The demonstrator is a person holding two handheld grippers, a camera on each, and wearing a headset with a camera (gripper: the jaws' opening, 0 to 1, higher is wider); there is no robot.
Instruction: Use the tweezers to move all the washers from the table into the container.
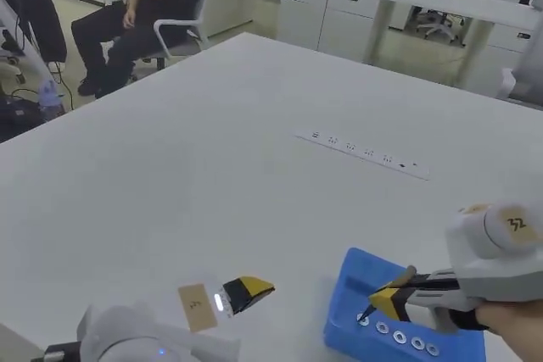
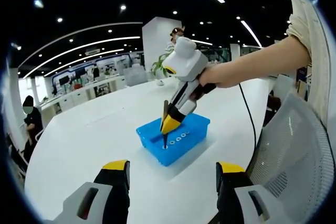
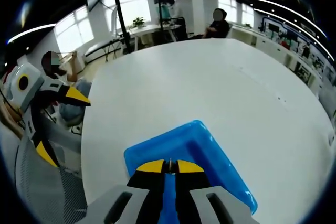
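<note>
White worktable, open-plan office: tweezers reach into a blue container.
At 11 o'clock in the head view a person sits beyond the table; at 7 o'clock the left gripper is held over the table, jaws spread wide and empty; at 5 o'clock the container rests on the table with a row of washers inside, the right gripper pinching the tweezers, tip down beside the washers.

Power strip, seated person
</note>
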